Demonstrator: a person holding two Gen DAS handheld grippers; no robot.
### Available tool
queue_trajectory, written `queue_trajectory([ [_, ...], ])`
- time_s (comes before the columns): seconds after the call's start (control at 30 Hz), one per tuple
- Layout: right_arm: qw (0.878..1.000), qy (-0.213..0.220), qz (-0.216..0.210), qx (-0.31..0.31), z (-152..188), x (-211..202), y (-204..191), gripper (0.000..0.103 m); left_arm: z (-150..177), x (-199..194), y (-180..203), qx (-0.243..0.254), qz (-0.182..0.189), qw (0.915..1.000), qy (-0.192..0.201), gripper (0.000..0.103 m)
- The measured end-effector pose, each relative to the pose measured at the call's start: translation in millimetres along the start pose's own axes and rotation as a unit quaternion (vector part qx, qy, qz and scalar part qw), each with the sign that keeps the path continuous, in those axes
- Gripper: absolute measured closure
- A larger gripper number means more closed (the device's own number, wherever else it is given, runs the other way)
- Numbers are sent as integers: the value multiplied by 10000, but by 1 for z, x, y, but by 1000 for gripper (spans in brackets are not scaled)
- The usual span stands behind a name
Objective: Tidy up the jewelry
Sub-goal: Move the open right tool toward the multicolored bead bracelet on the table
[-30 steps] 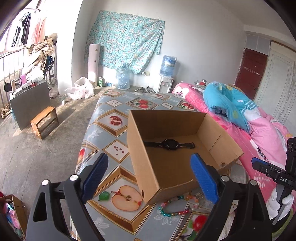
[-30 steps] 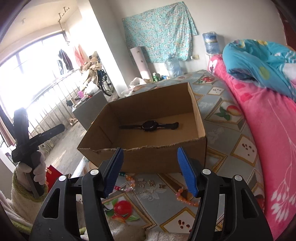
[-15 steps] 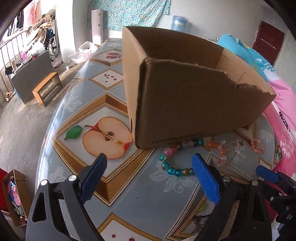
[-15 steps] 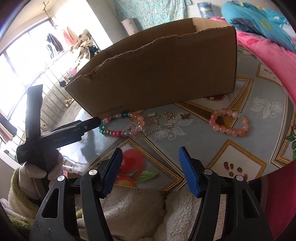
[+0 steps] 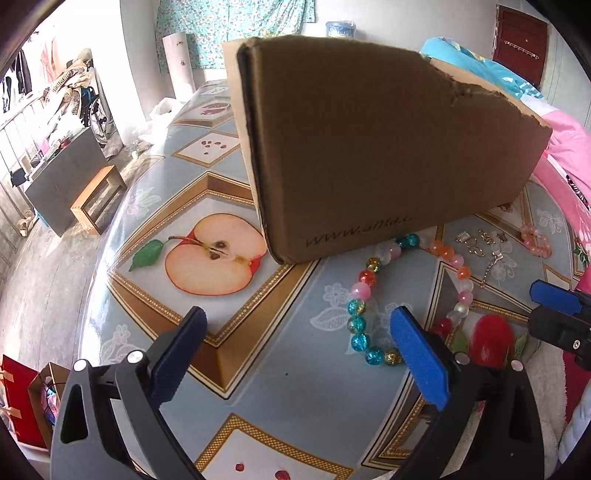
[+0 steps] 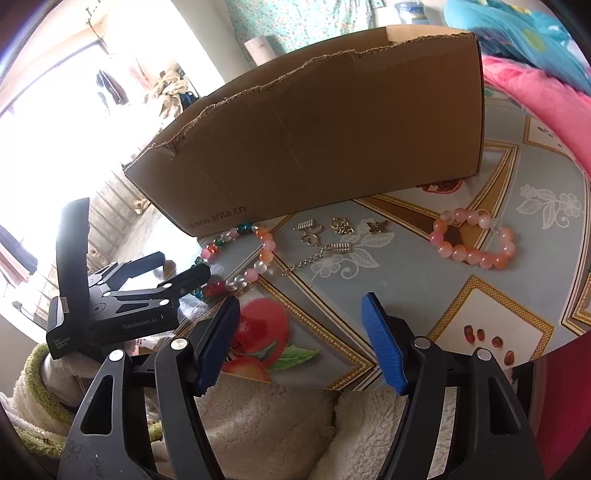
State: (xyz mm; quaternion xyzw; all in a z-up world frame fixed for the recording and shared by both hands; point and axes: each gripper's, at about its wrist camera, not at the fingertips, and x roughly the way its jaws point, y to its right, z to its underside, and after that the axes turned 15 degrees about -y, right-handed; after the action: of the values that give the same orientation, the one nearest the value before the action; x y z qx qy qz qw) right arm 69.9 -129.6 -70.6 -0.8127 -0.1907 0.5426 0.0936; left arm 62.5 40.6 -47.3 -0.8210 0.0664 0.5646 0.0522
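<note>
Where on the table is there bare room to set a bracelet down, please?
Bare cloth lies left of the cardboard box, over the apple print. It is crowded along the box's front: multicoloured bead bracelet, metal charms, pink bead bracelet.

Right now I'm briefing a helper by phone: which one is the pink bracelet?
Find the cardboard box on the patterned table. Beside its right end lies the pink bracelet, a small closed ring. Unlike the multicoloured bead strand, its beads are only pink and peach.

A floral curtain hangs on the white back wall. Left of it, a wooden stool stands on the grey floor; right, a dark red door.
</note>
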Motion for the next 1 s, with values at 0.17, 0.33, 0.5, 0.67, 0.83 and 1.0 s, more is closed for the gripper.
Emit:
queue_trajectory([
  [0.17, 10000, 36, -81, -12, 4, 2, 1, 30, 0, 2, -4, -5, 10, 10000, 2, 6],
  [0.33, 9997, 115, -195, 35, 9, 6, -3, 24, 2, 0, -2, 95, 39, 9999, -31, 6],
  [0.5, 9997, 146, -178, -7, 9, 8, -6, 19, 1, -1, -2, 72, 27, 10000, -48, 5],
  [0.67, 9996, 159, -241, 31, 7, 9, -4, 17, 1, -1, -1, 44, 12, 10000, -35, 5],
  [0.83, 9996, 178, -230, 22, 8, 10, -6, 15, 4, 0, 0, 10, 7, 10000, -41, 4],
  [1.0, 9996, 191, -212, 17, 8, 11, -7, 14, 4, 0, 0, -9, 3, 10000, -71, 4],
])
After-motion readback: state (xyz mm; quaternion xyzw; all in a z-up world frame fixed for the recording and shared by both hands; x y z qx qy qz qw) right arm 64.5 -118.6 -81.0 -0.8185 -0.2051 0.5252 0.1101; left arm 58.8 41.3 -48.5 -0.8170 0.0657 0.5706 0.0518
